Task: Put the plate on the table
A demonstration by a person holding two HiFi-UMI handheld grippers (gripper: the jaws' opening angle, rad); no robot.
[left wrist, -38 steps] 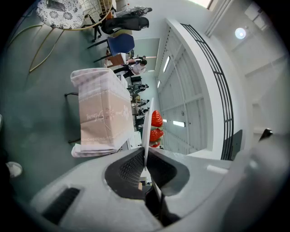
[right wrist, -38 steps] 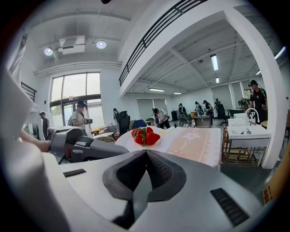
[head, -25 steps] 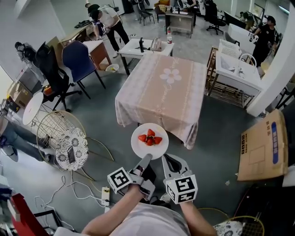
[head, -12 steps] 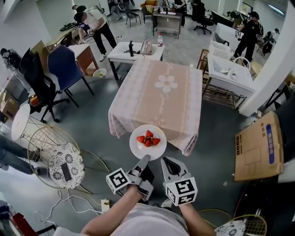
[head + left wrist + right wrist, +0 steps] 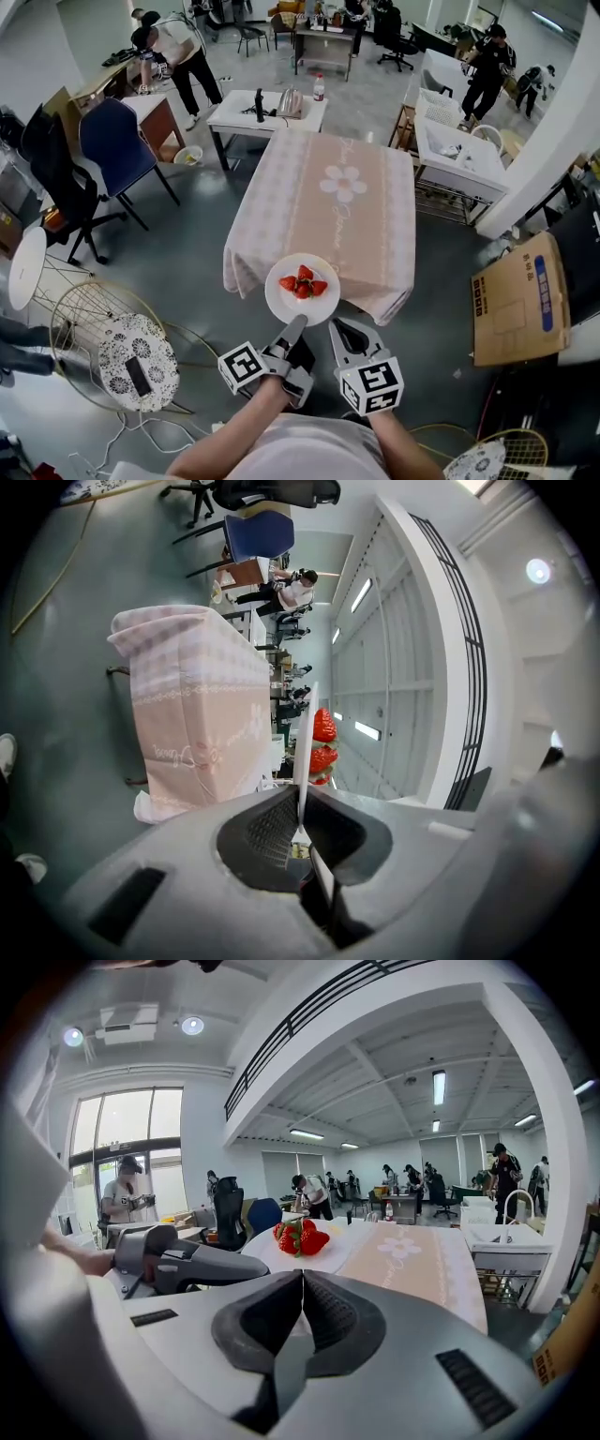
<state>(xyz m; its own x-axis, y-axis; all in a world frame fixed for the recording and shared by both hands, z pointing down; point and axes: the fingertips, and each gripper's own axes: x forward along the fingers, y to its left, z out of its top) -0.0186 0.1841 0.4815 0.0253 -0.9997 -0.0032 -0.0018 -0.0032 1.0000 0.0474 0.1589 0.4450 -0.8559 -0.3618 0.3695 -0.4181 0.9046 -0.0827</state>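
A white plate (image 5: pixel 303 298) with red strawberries (image 5: pixel 303 281) is held out in the air, level, over the near edge of the table (image 5: pixel 347 202) with the pink cloth. My left gripper (image 5: pixel 296 324) is shut on the plate's near rim; the left gripper view shows the plate (image 5: pixel 304 752) edge-on between the pads, with the strawberries (image 5: pixel 323 729) on its far side and the table (image 5: pixel 192 714) beyond. My right gripper (image 5: pixel 339 327) hangs just right of it, shut and empty. In the right gripper view the plate (image 5: pixel 314 1258) lies ahead of those jaws (image 5: pixel 302 1283).
A flat cardboard box (image 5: pixel 520 300) lies on the floor at the right. Left of the table are a blue chair (image 5: pixel 112 141) and a wire frame (image 5: pixel 89 305). A white desk (image 5: pixel 267 108) and a white cart (image 5: pixel 459 150) stand behind. People stand at the back.
The table has come nearer in the head view, and the plate now overlaps its near edge. Both grippers keep their hold and place relative to each other.
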